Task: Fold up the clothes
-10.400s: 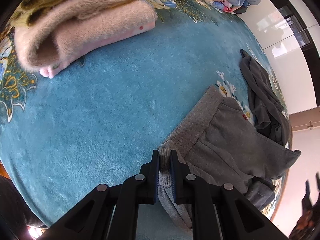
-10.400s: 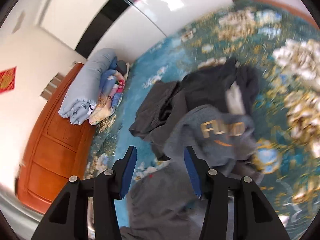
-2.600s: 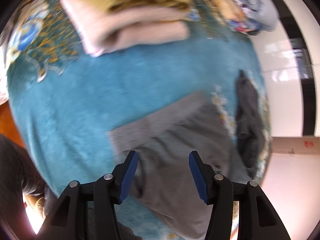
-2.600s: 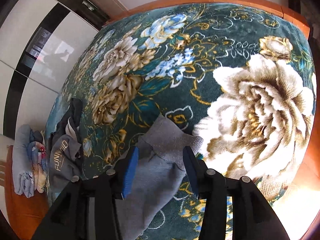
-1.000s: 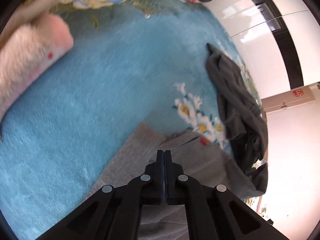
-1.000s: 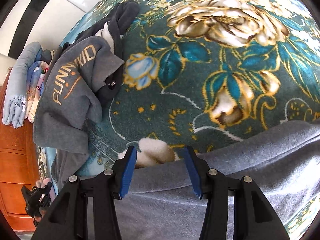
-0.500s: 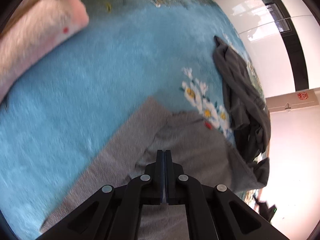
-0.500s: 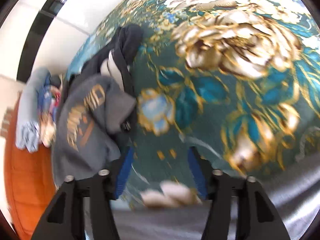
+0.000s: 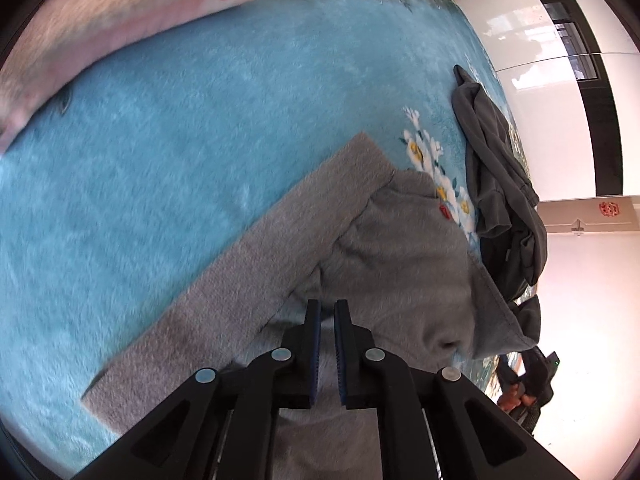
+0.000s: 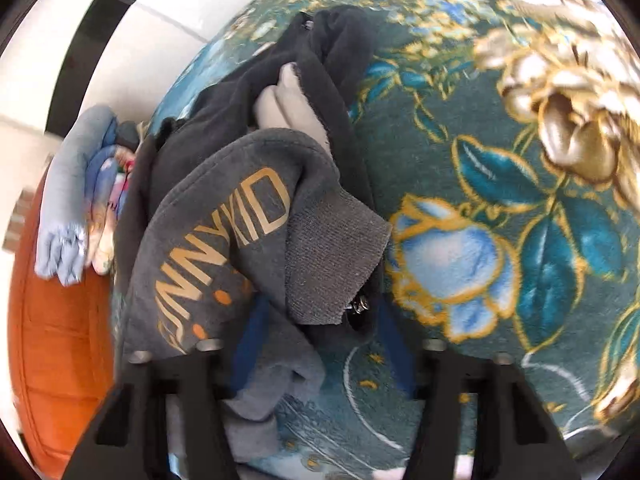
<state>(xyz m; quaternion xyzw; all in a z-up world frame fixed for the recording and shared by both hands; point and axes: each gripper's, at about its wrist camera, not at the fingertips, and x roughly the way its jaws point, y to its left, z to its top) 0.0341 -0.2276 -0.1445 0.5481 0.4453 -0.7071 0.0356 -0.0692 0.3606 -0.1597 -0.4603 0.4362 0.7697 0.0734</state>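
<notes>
Left claw (image 9: 325, 312) hangs over the grey sweatshirt (image 9: 384, 248) spread on the bed (image 9: 168, 120), fingers slightly parted, pinching nothing. Right claw (image 10: 320, 344) is spread wide around the lettered dark garment (image 10: 216, 248) heaped near the bed's far edge.

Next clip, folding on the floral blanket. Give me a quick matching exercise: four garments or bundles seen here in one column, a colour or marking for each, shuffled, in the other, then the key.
Column 1
1. Garment under the left gripper
2. Sweatshirt at the right gripper
3. Folded stack in the left wrist view, top left
4. Rolled bundle by the orange wood

Column 2
A. Pale blue
B. Gold lettering on dark grey
C. Light grey with a small red tag
D. Fuzzy pink-beige

Pairs: 1-C, 2-B, 3-D, 4-A
</notes>
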